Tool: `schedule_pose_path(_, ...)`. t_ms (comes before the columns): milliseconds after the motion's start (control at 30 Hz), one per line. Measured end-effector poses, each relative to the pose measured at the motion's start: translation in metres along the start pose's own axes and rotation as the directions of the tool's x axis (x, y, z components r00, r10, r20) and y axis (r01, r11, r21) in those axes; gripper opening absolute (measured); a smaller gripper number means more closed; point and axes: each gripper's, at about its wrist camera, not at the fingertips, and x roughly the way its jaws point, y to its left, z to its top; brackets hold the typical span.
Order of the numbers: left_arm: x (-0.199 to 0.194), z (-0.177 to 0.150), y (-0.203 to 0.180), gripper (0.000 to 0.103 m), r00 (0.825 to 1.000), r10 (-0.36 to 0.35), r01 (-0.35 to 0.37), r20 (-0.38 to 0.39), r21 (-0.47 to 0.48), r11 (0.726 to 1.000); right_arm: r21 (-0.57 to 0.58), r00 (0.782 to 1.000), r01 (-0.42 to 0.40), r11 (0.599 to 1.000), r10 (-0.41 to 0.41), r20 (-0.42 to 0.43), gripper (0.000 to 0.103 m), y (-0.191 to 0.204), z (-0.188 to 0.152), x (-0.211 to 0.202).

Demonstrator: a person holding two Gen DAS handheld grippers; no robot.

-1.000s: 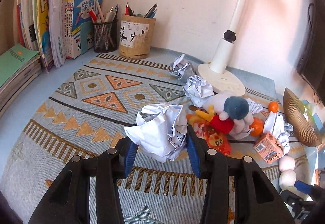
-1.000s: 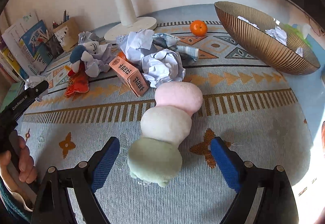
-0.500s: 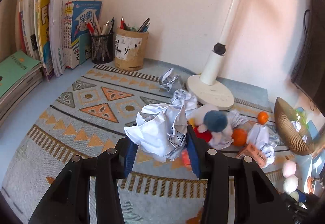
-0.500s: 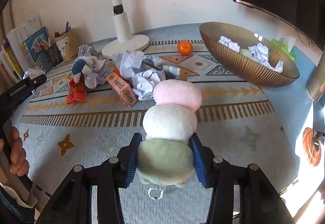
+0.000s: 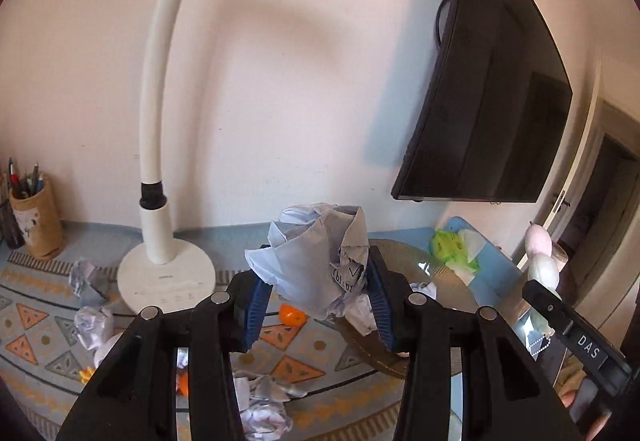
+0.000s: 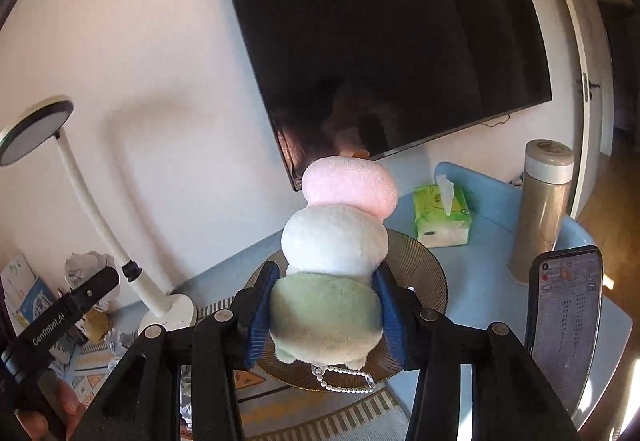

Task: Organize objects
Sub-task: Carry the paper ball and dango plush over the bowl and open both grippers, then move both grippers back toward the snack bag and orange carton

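Two large things fill the background: a black flat screen (image 6: 384,41) on the pale wall and, below it, the blue tabletop (image 6: 486,281) with its patterned woven mat (image 5: 44,337). A white desk lamp with a curved neck (image 5: 160,145) stands on a round base at the far left of the mat. To the right, a wide ribbed golden-brown bowl (image 6: 434,273) sits on the tabletop with crumpled paper inside it. Beyond the bowl lie a green pack of tissues (image 6: 442,215), a tall beige flask with a white collar (image 6: 542,209) and, nearer, a dark phone standing upright (image 6: 564,321).

The left tongs (image 5: 316,305) are clamped on a crumpled ball of white paper (image 5: 316,253), held up in the air near the bowl's left rim. The right tongs (image 6: 324,313) have just been closing and now press their blue pads against the green lowest ball of a plush skewer of three balls, green, white and pink (image 6: 332,261); it is lifted in front of the bowl, and a bead chain hangs from its lower end.

Smaller things lie on the mat: more paper wads (image 5: 86,281), a small orange fruit (image 5: 292,315) and a tan pen cup (image 5: 34,221) at the far left.
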Motion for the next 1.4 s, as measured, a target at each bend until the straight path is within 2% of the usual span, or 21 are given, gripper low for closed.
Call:
schedule_pose_path(133, 0.041, -0.005, -0.025, 0.043, 0.996, -0.076, 0.077, -0.055, 0.008, 0.997, -0.005, 0.999, -0.009, 1.0, 0.009, -0.051, 0.048, -0.003, 0.009, 0.033)
schedule_pose_path(233, 0.065, -0.014, -0.038, 0.051, 0.989, -0.114, 0.118, -0.095, 0.037, 0.992, -0.027, 0.994, 0.006, 1.0, -0.009, -0.105, 0.066, -0.005, 0.006, 0.054)
schedule_pose_path(333, 0.08, -0.023, -0.038, 0.087, 0.978, -0.128, 0.136, -0.164, 0.039, 0.99, -0.031, 0.992, 0.015, 0.999, -0.018, -0.121, 0.067, -0.008, -0.004, 0.059)
schedule_pose_path(467, 0.061, -0.03, -0.014, 0.087, 0.981, -0.125, 0.127, -0.149, 0.003, 0.992, -0.015, 0.989, -0.014, 1.0, 0.012, -0.149, 0.067, -0.015, -0.02, 0.05)
schedule_pose_path(567, 0.032, -0.027, 0.012, 0.087, 0.986, -0.113, 0.11, -0.12, -0.031, 0.993, -0.021, 0.988, -0.05, 0.998, 0.047, -0.148, 0.067, -0.003, -0.024, 0.033)
schedule_pose_path(700, -0.033, -0.021, 0.045, 0.087, 0.999, -0.028, 0.027, -0.022, -0.012, 1.0, -0.064, 0.984, -0.141, 0.988, 0.133, -0.117, 0.068, 0.029, -0.026, 0.0)
schedule_pose_path(733, -0.052, -0.021, 0.055, 0.091, 1.0, -0.004, 0.004, 0.006, -0.011, 1.0, -0.079, 0.982, -0.166, 0.983, 0.157, -0.11, 0.069, 0.039, -0.03, -0.008)
schedule_pose_path(767, -0.07, -0.024, 0.065, 0.1, 0.999, 0.016, -0.015, 0.033, -0.018, 1.0, -0.093, 0.978, -0.191, 0.977, 0.181, -0.108, 0.076, 0.048, -0.036, -0.013)
schedule_pose_path(800, -0.088, -0.03, 0.078, 0.103, 0.997, 0.039, -0.037, 0.061, -0.032, 0.999, -0.106, 0.972, -0.217, 0.97, 0.205, -0.111, 0.08, 0.057, -0.045, -0.017)
schedule_pose_path(833, -0.105, -0.037, 0.09, 0.103, 0.994, 0.063, -0.059, 0.084, -0.051, 0.997, -0.117, 0.968, -0.235, 0.965, 0.222, -0.116, 0.088, 0.065, -0.057, -0.017)
schedule_pose_path(867, -0.117, -0.046, 0.104, 0.102, 0.992, 0.094, -0.088, 0.09, -0.067, 0.994, -0.129, 0.965, -0.245, 0.961, 0.229, -0.126, 0.089, 0.071, -0.072, -0.015)
schedule_pose_path(967, -0.131, -0.081, 0.143, 0.102, 0.975, 0.218, -0.212, 0.052, -0.1, 0.972, -0.169, 0.958, -0.246, 0.954, 0.214, -0.188, 0.089, 0.087, -0.123, 0.009)
schedule_pose_path(1067, -0.115, -0.123, 0.182, 0.102, 0.94, 0.339, -0.342, -0.044, -0.104, 0.934, -0.199, 0.948, -0.252, 0.947, 0.2, -0.249, 0.089, 0.095, -0.166, 0.034)
schedule_pose_path(1133, -0.106, -0.146, 0.206, 0.102, 0.929, 0.358, -0.368, -0.098, -0.13, 0.921, -0.201, 0.937, -0.265, 0.943, 0.203, -0.284, 0.089, 0.098, -0.182, 0.044)
schedule_pose_path(1267, -0.097, -0.17, 0.228, 0.102, 0.919, 0.367, -0.388, -0.142, -0.179, 0.904, -0.291, 0.945, -0.233, 0.928, 0.145, -0.293, 0.089, 0.107, -0.197, 0.052)
schedule_pose_path(1333, -0.099, -0.17, 0.227, 0.102, 0.932, 0.339, -0.358, -0.126, -0.185, 0.915, -0.333, 0.945, -0.232, 0.914, 0.13, -0.301, 0.089, 0.113, -0.202, 0.053)
schedule_pose_path(1400, -0.097, -0.172, 0.225, 0.102, 0.927, 0.347, -0.369, -0.144, -0.174, 0.913, -0.372, 0.949, -0.221, 0.901, 0.111, -0.294, 0.089, 0.12, -0.206, 0.051)
